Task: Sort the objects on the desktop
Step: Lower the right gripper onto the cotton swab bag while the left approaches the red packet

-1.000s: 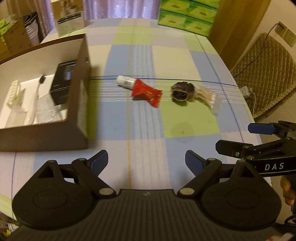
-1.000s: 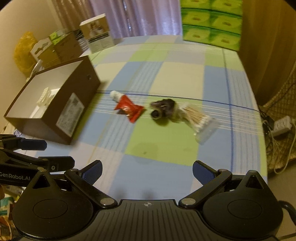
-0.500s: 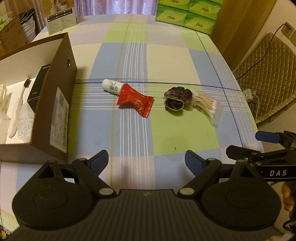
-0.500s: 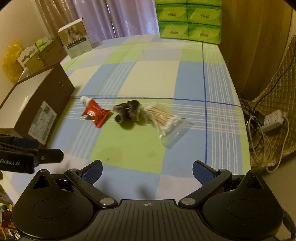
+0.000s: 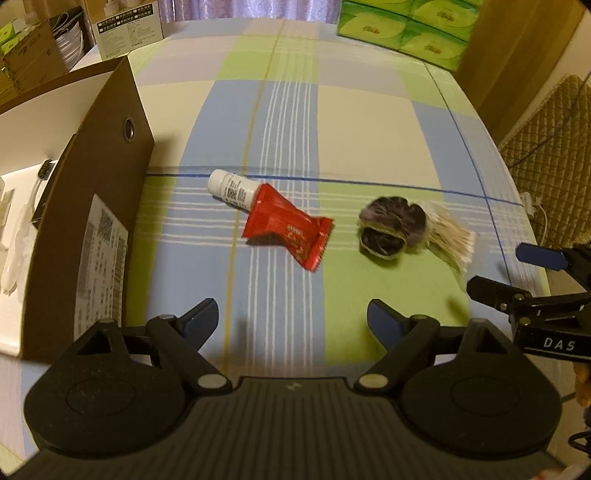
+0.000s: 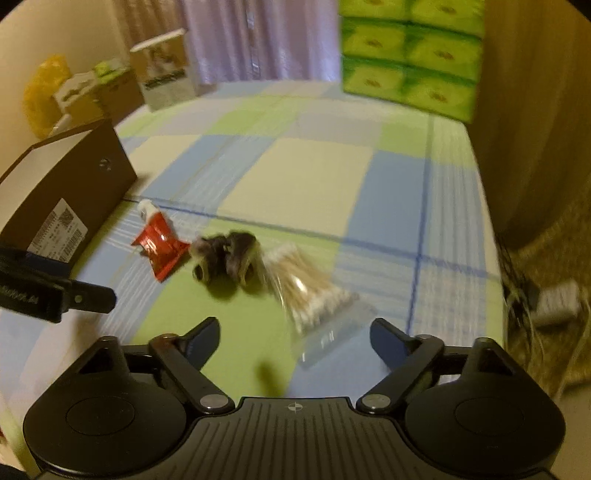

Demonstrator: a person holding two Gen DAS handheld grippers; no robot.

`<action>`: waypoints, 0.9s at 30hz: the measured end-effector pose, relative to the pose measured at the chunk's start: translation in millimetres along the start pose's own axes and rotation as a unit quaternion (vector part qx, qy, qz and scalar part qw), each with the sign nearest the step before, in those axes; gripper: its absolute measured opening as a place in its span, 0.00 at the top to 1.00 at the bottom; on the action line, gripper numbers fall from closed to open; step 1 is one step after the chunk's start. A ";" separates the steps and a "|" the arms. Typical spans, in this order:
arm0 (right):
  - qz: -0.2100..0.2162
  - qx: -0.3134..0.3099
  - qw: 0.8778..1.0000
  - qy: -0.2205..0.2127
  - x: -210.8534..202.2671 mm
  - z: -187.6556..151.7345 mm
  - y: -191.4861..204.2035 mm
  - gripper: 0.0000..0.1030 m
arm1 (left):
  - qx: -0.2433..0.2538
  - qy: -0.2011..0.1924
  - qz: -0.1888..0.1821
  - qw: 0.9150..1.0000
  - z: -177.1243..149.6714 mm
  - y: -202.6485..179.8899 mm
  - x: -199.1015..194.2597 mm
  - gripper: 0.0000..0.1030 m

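A red snack packet point(image 5: 288, 230) point(image 6: 159, 249) lies on the checked tablecloth, partly over a small white tube point(image 5: 231, 189) point(image 6: 146, 209). To its right sits a dark scrunchie point(image 5: 391, 226) point(image 6: 225, 256), then a clear bag of cotton swabs point(image 5: 452, 240) point(image 6: 314, 299). My left gripper point(image 5: 293, 321) is open, hovering just short of the packet. The right gripper point(image 6: 293, 338) is open too, low over the near end of the swab bag. A brown box point(image 5: 92, 221) point(image 6: 70, 192) at the left holds a toothbrush and other white items.
Green tissue packs point(image 5: 402, 26) point(image 6: 410, 55) stand at the table's far end, with a white carton point(image 5: 129, 27) point(image 6: 166, 72) at the far left. A power strip point(image 6: 554, 302) and cables lie on the floor to the right, beside a wicker seat point(image 5: 550, 155).
Both grippers have moved forward and closer to the objects, the left toward the red packet, the right toward the swab bag. Nothing on the table has shifted.
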State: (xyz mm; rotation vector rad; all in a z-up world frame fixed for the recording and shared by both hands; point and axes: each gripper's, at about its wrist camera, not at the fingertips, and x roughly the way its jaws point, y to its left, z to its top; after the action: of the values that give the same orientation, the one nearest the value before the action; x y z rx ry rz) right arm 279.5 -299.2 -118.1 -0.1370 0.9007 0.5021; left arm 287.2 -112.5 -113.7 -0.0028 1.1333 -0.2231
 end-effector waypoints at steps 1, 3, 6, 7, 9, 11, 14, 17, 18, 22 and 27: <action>-0.001 -0.012 1.000 -0.003 5.5 1.2 0.4 0.22 | -0.002 0.001 0.001 1.000 3.0 0.3 3.2 0.18; 0.003 -0.030 1.000 -0.007 15.5 2.2 1.3 0.26 | -0.003 0.001 0.004 1.000 6.7 0.9 7.5 0.18; -0.003 -0.057 0.998 -0.003 31.5 2.9 1.6 0.30 | -0.006 0.004 0.007 1.000 10.9 1.6 14.7 0.18; -0.005 -0.063 0.998 -0.002 36.1 2.9 1.2 0.31 | -0.007 0.005 0.008 1.000 12.3 2.3 17.1 0.18; -0.011 -0.071 0.997 0.003 44.9 3.1 -0.2 0.33 | -0.011 0.007 0.009 1.000 15.1 3.9 21.6 0.18; -0.016 -0.069 0.997 0.008 51.9 3.5 -4.2 0.49 | -0.018 0.009 0.008 1.000 17.7 5.7 26.1 0.18; -0.028 -0.038 0.999 0.013 57.3 6.4 -17.1 0.60 | -0.030 0.012 0.008 0.999 22.7 8.1 33.4 0.18; -0.048 -0.002 0.999 0.014 55.7 9.3 -28.0 0.61 | -0.042 0.013 0.010 0.999 28.4 9.5 39.6 0.18; -0.053 0.007 0.998 0.015 54.7 9.8 -31.2 0.61 | -0.047 0.013 0.011 0.999 30.6 9.8 41.9 0.18; -0.058 0.036 0.998 0.015 49.5 9.3 -39.7 0.61 | -0.076 0.014 0.025 0.997 40.5 13.2 54.3 0.18; -0.062 0.050 0.997 0.007 44.1 5.0 -42.3 0.61 | -0.110 0.014 0.042 0.993 52.7 19.4 71.1 0.18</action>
State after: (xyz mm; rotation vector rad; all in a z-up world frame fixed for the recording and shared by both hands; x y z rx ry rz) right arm 325.7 -318.7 -153.2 -0.1044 0.9221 0.3407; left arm 366.7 -112.0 -157.3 -0.1468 1.1776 -0.0228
